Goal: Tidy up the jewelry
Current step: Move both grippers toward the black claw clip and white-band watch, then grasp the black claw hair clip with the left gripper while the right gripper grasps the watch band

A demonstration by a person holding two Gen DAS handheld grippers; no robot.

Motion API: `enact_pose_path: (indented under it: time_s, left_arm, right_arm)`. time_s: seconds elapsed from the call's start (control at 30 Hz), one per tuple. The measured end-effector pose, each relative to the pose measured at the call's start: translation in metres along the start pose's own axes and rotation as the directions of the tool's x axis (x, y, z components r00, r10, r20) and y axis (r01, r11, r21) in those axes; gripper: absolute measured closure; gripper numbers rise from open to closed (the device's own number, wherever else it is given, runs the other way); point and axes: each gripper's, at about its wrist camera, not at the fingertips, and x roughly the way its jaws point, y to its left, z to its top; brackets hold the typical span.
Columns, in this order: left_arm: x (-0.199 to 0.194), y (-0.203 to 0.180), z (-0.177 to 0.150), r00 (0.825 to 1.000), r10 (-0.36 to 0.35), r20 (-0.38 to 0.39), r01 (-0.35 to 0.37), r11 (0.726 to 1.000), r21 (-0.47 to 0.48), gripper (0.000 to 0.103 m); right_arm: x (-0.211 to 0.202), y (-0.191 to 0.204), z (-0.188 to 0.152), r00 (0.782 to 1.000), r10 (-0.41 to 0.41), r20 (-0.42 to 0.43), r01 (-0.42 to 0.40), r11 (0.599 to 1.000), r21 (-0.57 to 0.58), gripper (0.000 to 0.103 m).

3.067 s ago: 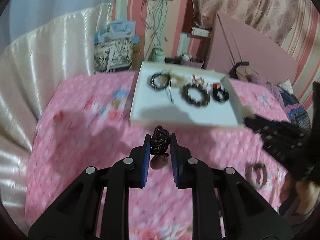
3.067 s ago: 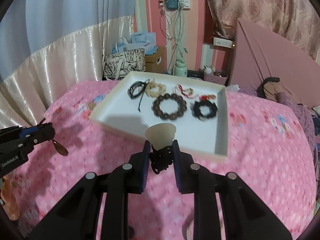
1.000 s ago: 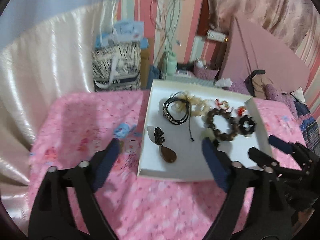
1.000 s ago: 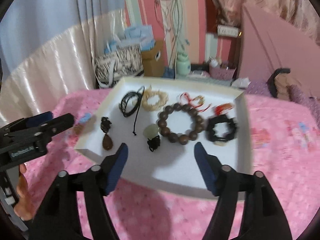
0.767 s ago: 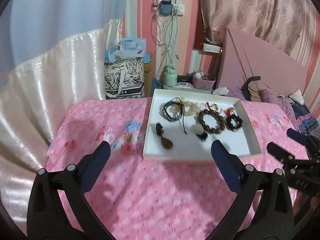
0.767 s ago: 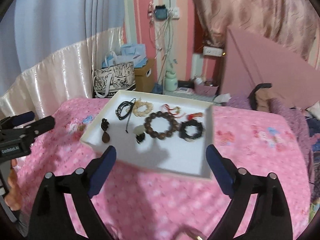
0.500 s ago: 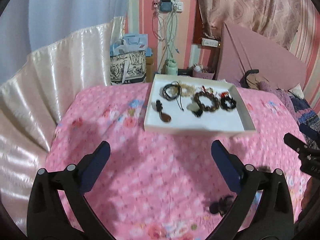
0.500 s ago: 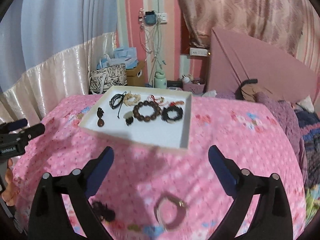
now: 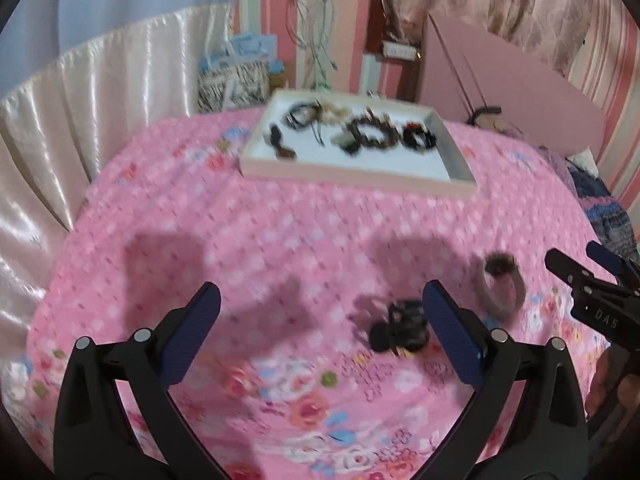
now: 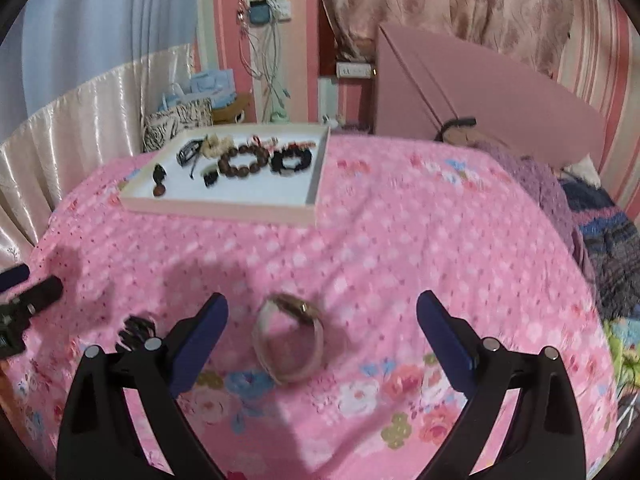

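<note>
A white tray sits at the far side of the pink floral cloth and holds several bracelets and pendants. A dark bracelet lies on the cloth just left of my left gripper's right finger; it also shows in the right wrist view. A beige watch lies on the cloth between my right gripper's fingers. My left gripper is wide open and empty. My right gripper is wide open and empty, low over the watch.
A pink headboard and dark clothes lie at the right. Shiny cream fabric hangs at the left. Bags and cables stand beyond the tray.
Both grippers let go of their pendants in the tray, opened wide and pulled back toward me. They now hang low over the near cloth, by the dark bracelet and the watch.
</note>
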Motion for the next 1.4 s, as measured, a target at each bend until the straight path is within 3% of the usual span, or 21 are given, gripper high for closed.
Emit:
enact_pose_path:
  time_s: [0.17, 0.63, 0.73, 0.93, 1.1, 1.4]
  left_arm:
    - [0.018, -0.015, -0.017, 0.999, -0.019, -0.048, 0.02, 1.0, 0.023, 0.003]
    - [0.042, -0.036, -0.026, 0.997, -0.031, -0.069, 0.037, 0.996, 0.081, 0.003]
    - [0.049, -0.039, -0.027, 0.996, -0.034, -0.086, 0.041, 0.995, 0.086, 0.003]
    - [0.06, -0.038, -0.025, 0.995, -0.033, -0.095, 0.041, 0.996, 0.078, 0.005]
    - [0.074, -0.035, -0.026, 0.99, -0.038, -0.132, 0.047, 0.997, 0.062, 0.019]
    - [0.077, -0.037, -0.028, 0.99, -0.056, -0.13, 0.065, 0.996, 0.066, 0.027]
  right_arm:
    - [0.013, -0.011, -0.018, 0.999, -0.01, -0.037, 0.011, 1.0, 0.029, 0.008]
    - [0.038, -0.014, -0.026, 0.997, 0.009, -0.071, -0.007, 1.0, 0.028, 0.01]
    - [0.048, -0.013, -0.026, 0.995, 0.016, -0.096, -0.014, 1.0, 0.026, 0.018]
    - [0.058, -0.011, -0.03, 0.993, 0.019, -0.114, -0.016, 1.0, 0.021, 0.024]
    - [0.069, -0.012, -0.034, 0.991, 0.022, -0.136, -0.019, 1.0, 0.025, 0.037]
    - [0.077, -0.01, -0.037, 0.989, 0.034, -0.144, -0.031, 0.999, 0.025, 0.053]
